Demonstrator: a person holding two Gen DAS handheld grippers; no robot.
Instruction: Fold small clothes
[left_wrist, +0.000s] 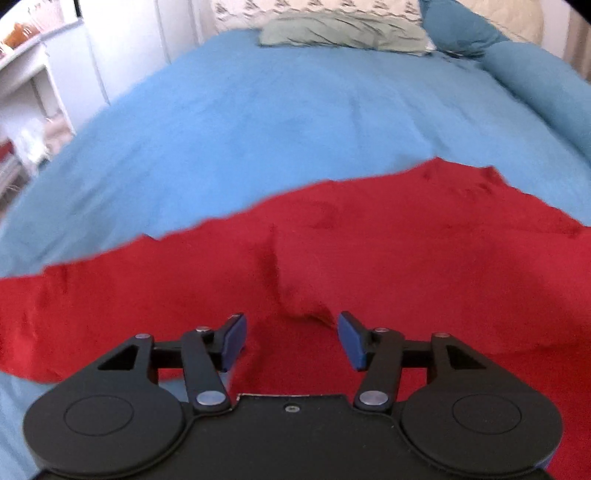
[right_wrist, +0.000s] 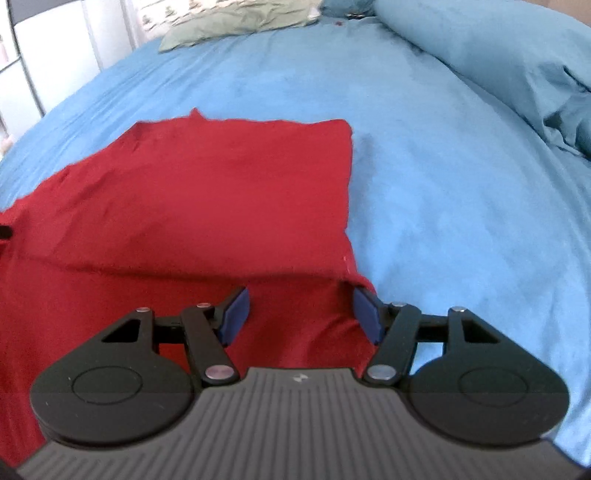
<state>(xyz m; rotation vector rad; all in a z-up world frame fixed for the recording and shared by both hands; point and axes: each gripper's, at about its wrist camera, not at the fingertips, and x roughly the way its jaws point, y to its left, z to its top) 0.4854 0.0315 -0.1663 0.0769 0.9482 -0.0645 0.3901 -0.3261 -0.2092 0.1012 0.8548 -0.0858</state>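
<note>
A red garment (left_wrist: 369, 251) lies spread on the blue bed sheet (left_wrist: 258, 122). In the left wrist view my left gripper (left_wrist: 291, 339) is open just above the red cloth, with a raised crease of cloth in front of the gap. In the right wrist view the red garment (right_wrist: 207, 192) lies flat with a straight right edge, and a fold line crosses it near the fingers. My right gripper (right_wrist: 301, 314) is open over the garment's near right corner, its right finger (right_wrist: 367, 314) at the cloth's edge.
A grey-green pillow (left_wrist: 343, 33) and a patterned pillow lie at the head of the bed. A rolled blue duvet (right_wrist: 498, 55) runs along the right side. White furniture (left_wrist: 33, 85) stands left of the bed. Blue sheet (right_wrist: 461, 206) lies right of the garment.
</note>
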